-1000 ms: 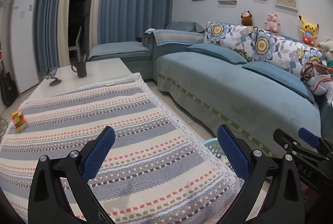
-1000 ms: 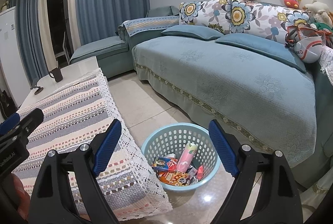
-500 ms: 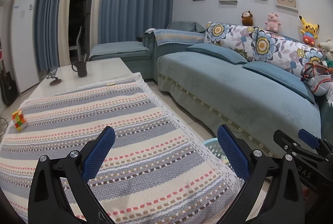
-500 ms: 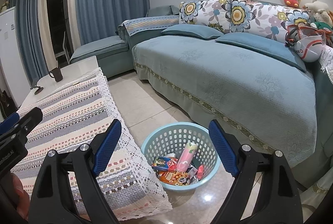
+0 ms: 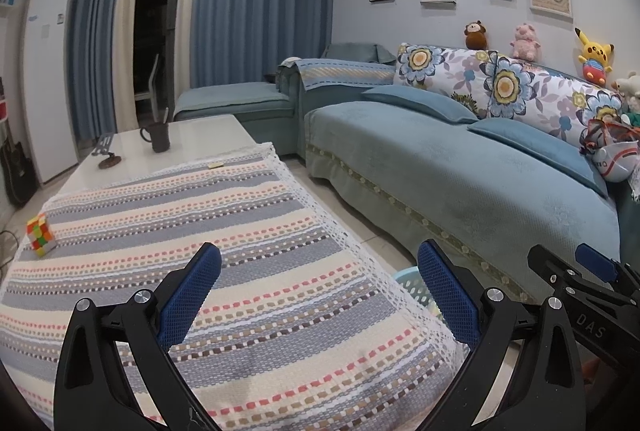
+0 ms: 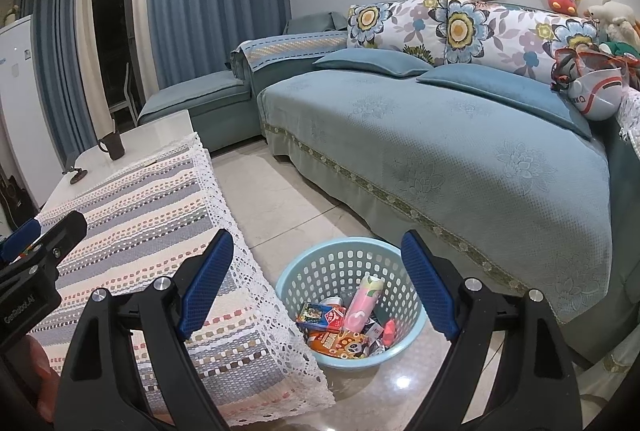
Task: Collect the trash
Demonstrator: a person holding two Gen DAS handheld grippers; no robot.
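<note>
A light blue perforated basket [image 6: 304, 271] stands on the floor between the table and the sofa; a sliver of it shows in the left wrist view [image 5: 412, 285]. It holds trash: a pink bottle [image 6: 362, 303], a blue and red carton [image 6: 320, 315] and an orange snack box [image 6: 340, 343]. My right gripper [image 6: 316, 279] is open and empty above the basket. My left gripper [image 5: 320, 291] is open and empty over the striped tablecloth [image 5: 180, 231]. The right gripper's tip shows in the left wrist view [image 5: 592, 269].
A Rubik's cube [image 5: 40, 235] sits at the cloth's left edge. A dark mug [image 5: 158, 137] and a small stand [image 5: 107, 155] sit on the bare white table end. A blue sofa [image 6: 460, 159] with cushions and plush toys fills the right side.
</note>
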